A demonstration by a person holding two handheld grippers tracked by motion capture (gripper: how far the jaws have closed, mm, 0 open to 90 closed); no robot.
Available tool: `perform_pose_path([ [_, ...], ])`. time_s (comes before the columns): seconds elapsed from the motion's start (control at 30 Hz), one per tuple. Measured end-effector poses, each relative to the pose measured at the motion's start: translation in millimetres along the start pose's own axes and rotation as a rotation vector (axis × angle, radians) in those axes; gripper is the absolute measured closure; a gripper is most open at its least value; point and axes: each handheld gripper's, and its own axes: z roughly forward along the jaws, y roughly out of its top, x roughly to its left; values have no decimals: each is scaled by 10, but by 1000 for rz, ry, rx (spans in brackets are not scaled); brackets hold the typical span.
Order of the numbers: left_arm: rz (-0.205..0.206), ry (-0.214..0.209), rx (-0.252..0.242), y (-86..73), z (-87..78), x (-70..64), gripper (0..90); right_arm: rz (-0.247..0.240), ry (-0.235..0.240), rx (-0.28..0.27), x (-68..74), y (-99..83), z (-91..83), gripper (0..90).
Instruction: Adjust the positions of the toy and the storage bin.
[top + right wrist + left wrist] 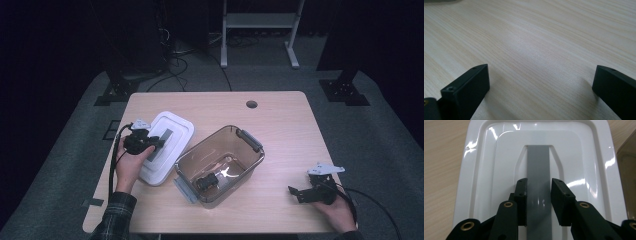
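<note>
A light wooden table [280, 125] is seen from above, with a person's forearms entering from the bottom edge. Each hand holds a black two-jaw gripper.

On the left side of the table lies a white rectangular lid [167, 145], flat, with a grey handle strip [161, 141] running along its middle. The left gripper [150, 145] sits over this lid. In the left gripper view, the lid [486, 170] spreads across the frame and the grey handle strip [538, 170] runs straight up between the two black jaws. The left gripper [538, 192] has its jaws drawn in close on either side of the strip, one against each long edge; whether they are pressing firmly on it cannot be told for certain, though they appear to be clasping it.

Just beside the lid, touching or nearly touching its right edge, stands a clear brownish plastic container [220, 165] with grey latches at its ends. A small dark object [207, 181] lies inside it on the bottom.

The right gripper [302, 192] rests low near the table's front right corner, well apart from the container. In the right gripper view, its jaws stand wide apart over bare wood grain [536, 50], holding nothing.
</note>
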Motion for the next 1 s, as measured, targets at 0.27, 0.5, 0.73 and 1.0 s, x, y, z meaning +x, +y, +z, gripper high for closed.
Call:
perform_pose_path([
  [0.27,14,-12,-54,180,-163,-61,674,0,0,0,0,0,0,0],
  [0.5,56,-9,-87,389,-371,-135,674,0,0,0,0,0,0,0],
  [0.73,91,-21,-110,559,-533,-221,674,0,0,0,0,0,0,0],
  [1.0,133,-55,-129,710,-660,-432,674,1,-1,1,0,0,0,0],
])
